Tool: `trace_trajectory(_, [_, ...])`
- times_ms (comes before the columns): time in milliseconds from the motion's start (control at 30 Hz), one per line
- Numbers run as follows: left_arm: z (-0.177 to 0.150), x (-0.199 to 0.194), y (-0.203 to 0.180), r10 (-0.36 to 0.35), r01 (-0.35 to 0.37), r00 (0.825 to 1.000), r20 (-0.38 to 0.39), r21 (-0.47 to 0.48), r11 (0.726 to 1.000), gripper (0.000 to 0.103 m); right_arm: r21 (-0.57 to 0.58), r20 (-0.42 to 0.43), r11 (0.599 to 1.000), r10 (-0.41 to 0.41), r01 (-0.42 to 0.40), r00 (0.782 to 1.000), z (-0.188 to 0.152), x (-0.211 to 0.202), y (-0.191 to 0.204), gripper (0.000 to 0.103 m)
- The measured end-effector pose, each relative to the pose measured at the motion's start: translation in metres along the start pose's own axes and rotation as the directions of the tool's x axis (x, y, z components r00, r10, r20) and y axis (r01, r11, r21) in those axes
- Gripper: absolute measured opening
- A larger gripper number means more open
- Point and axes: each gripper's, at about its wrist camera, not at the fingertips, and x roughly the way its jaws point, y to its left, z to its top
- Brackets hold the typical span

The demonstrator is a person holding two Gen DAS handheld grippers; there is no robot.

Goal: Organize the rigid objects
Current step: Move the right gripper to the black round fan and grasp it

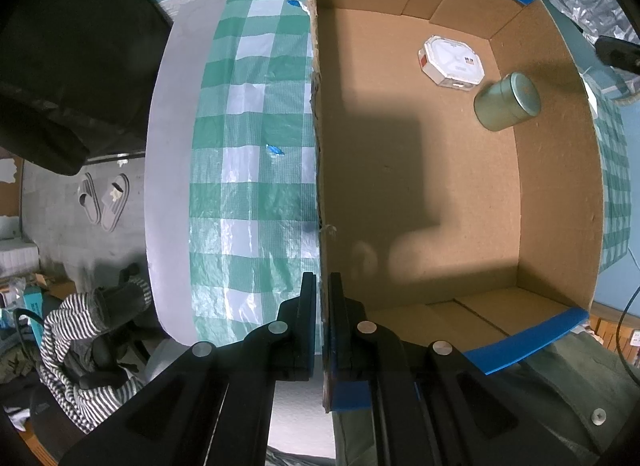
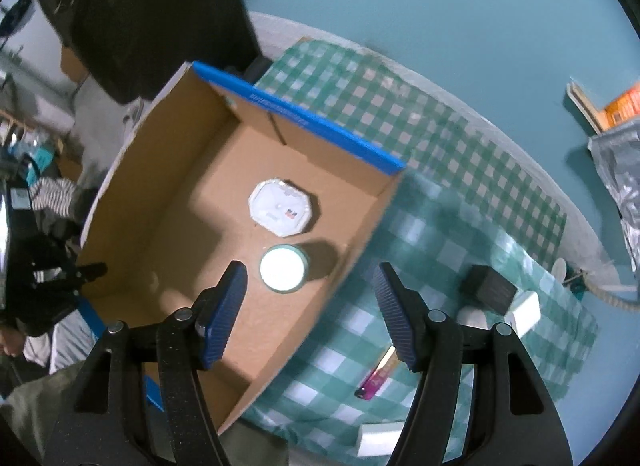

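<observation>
Left wrist view: your left gripper (image 1: 322, 318) is clamped on the side wall of the cardboard box (image 1: 560, 169), one finger outside the wall and one inside, near the box's blue-taped corner. The box sits on a green-and-white checked tablecloth (image 1: 256, 137). Inside the box, a white octagonal case (image 1: 450, 61) lies flat on the floor near the far corner. A green round tin (image 1: 506, 101) stands just beside it, close to the right wall. A pair of slippers (image 1: 104, 201) lies on the floor beyond the table edge, and striped fabric (image 1: 72, 346) shows at lower left.

Right wrist view: your right gripper (image 2: 312, 306) is released, its jaws spread wide and holding nothing. It hangs above the box's near right wall (image 2: 360, 242); the left finger is over the box interior, the right finger over the tablecloth (image 2: 460, 234). In the box, the tin (image 2: 283, 269) stands upright with its pale lid facing you, just beside the octagonal case (image 2: 283, 213). Outside the box, on the cloth, you see a purple lighter (image 2: 374, 382), a black block (image 2: 488, 290), a white block (image 2: 526, 312) touching it, and another white block (image 2: 378, 438) at the near edge.
</observation>
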Motion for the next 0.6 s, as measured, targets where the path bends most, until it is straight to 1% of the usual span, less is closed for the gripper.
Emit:
trace_trajectory(200, [-0.001,-0.001,0.0,-0.003,0.003,1.0,0.004,0.001,1.0,0.005,0.077,0.01,0.997,-0.026,0.025,1.0,-0.011,-0.013,-0.03,0.067])
trace_trajectory(367, [-0.003,-0.002,0.0,-0.004,0.004,1.0,0.009,0.001,1.0,0.005,0.158,-0.006,0.987,-0.033,0.034,0.999,-0.028,-0.009,-0.059,0.067])
trace_trajectory(500, [-0.004,-0.003,0.0,-0.002,0.002,1.0,0.009,0.003,1.0,0.005,0.222,-0.029,0.974,-0.047,0.052,0.998,-0.044,-0.003,-0.083,0.067])
trace_trajectory(600, [-0.004,-0.003,0.0,-0.002,0.002,1.0,0.009,0.002,1.0,0.005,0.293,-0.044,0.954,-0.047,0.058,0.998,-0.056,0.005,-0.104,0.067])
